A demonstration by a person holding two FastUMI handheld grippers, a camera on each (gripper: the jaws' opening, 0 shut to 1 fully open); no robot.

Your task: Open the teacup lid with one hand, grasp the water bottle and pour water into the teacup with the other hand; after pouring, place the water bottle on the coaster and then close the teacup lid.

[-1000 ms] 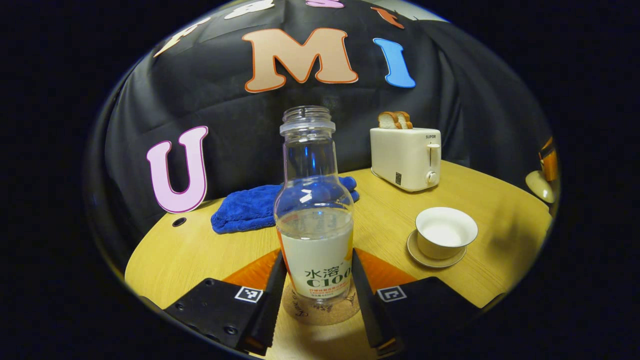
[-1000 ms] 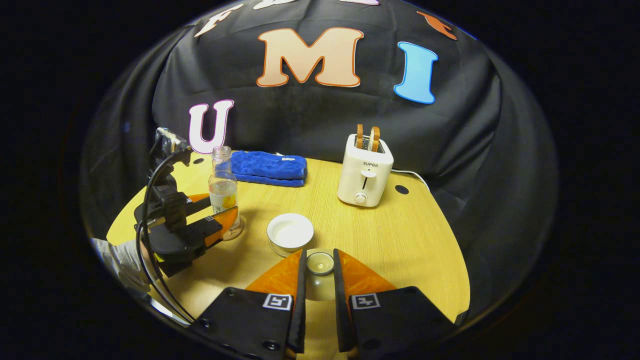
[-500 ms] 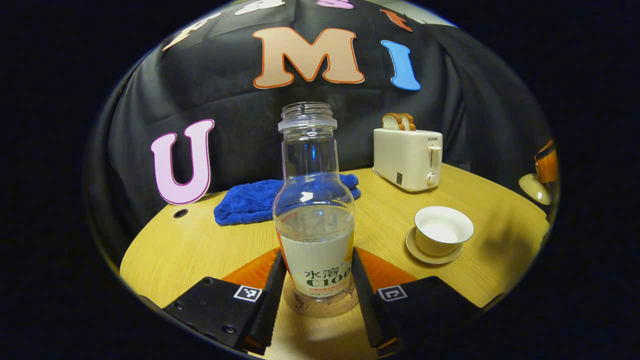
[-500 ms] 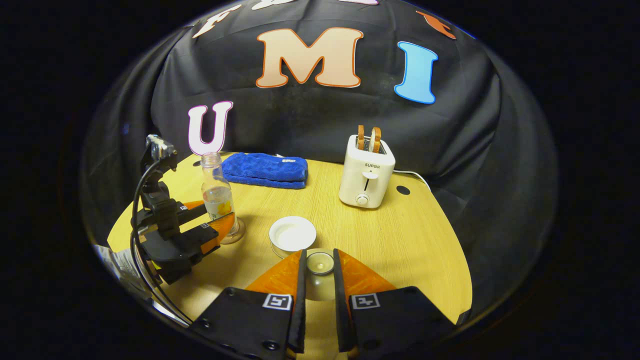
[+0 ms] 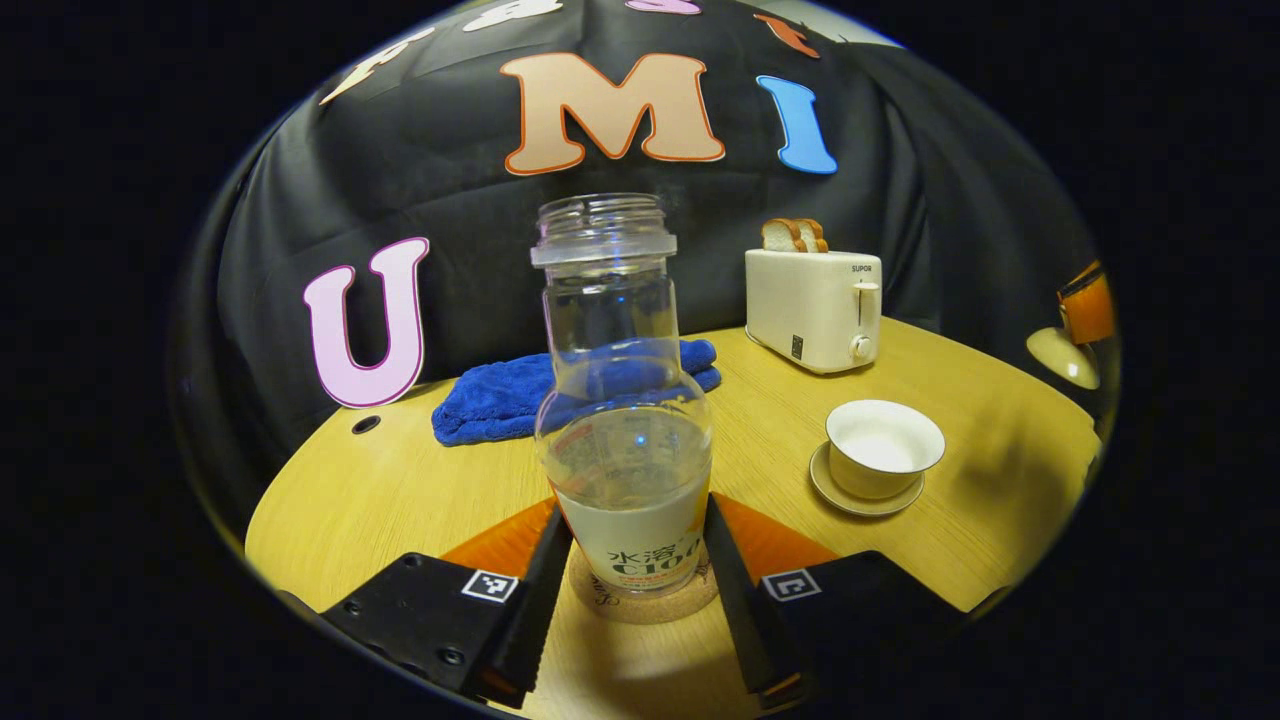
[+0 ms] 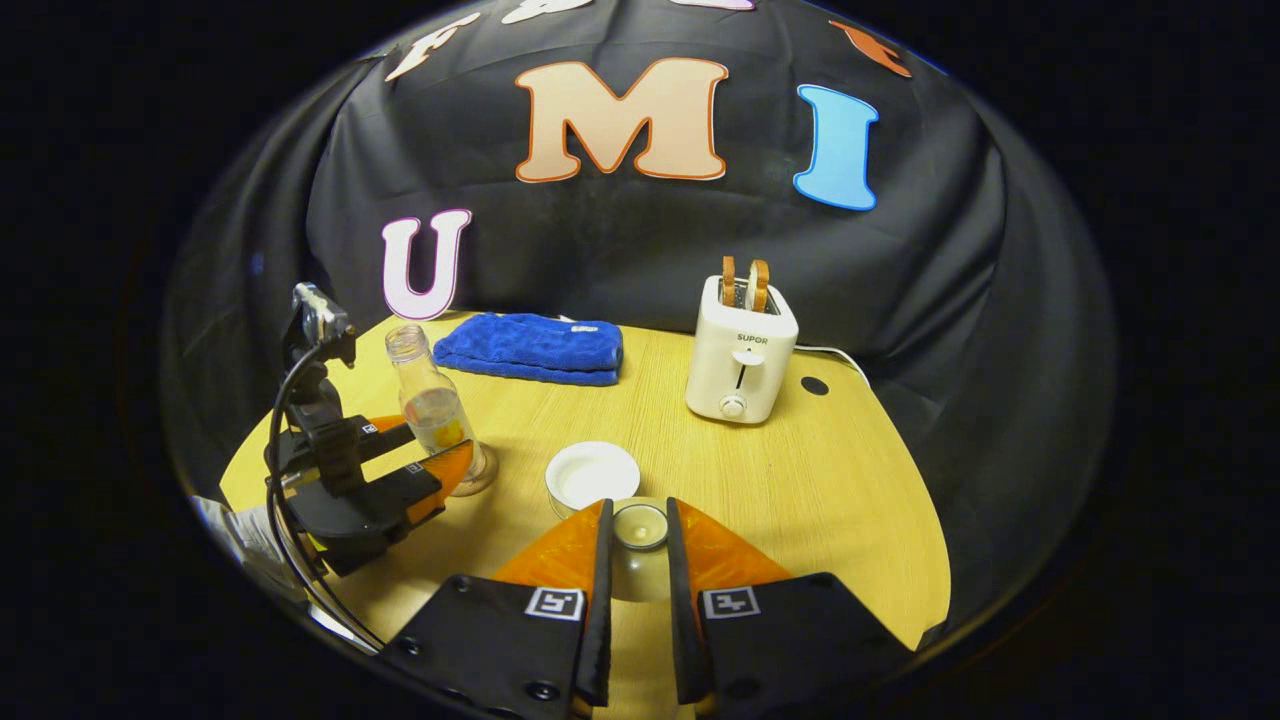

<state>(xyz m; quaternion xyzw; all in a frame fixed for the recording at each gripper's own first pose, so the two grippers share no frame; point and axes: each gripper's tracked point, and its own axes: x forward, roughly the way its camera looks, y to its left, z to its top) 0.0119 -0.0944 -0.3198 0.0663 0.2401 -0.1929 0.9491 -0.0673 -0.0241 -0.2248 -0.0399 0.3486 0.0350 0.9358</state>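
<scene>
A clear water bottle (image 5: 628,450) without a cap, partly filled, stands on the round cork coaster (image 5: 645,603). My left gripper (image 5: 637,505) is shut on the bottle's labelled lower part, a finger against each side. The white teacup (image 5: 885,448) sits uncovered on its saucer (image 5: 865,497) to the right. In the right gripper view, my right gripper (image 6: 638,508) is shut on the knob of the teacup lid (image 6: 640,527), held just in front of the teacup (image 6: 592,474). The left gripper (image 6: 440,445) and the bottle (image 6: 432,405) are at the left there.
A cream toaster (image 5: 812,310) with two bread slices stands at the back right. A folded blue towel (image 5: 560,392) lies behind the bottle. The round wooden table (image 6: 800,480) has small holes near its back edge. A black cable (image 6: 290,470) hangs from the left gripper.
The bottle's neck has leaned a little to the left and its base sits lower between the left fingers. The teacup has drawn slightly nearer the right gripper, which still holds the lid.
</scene>
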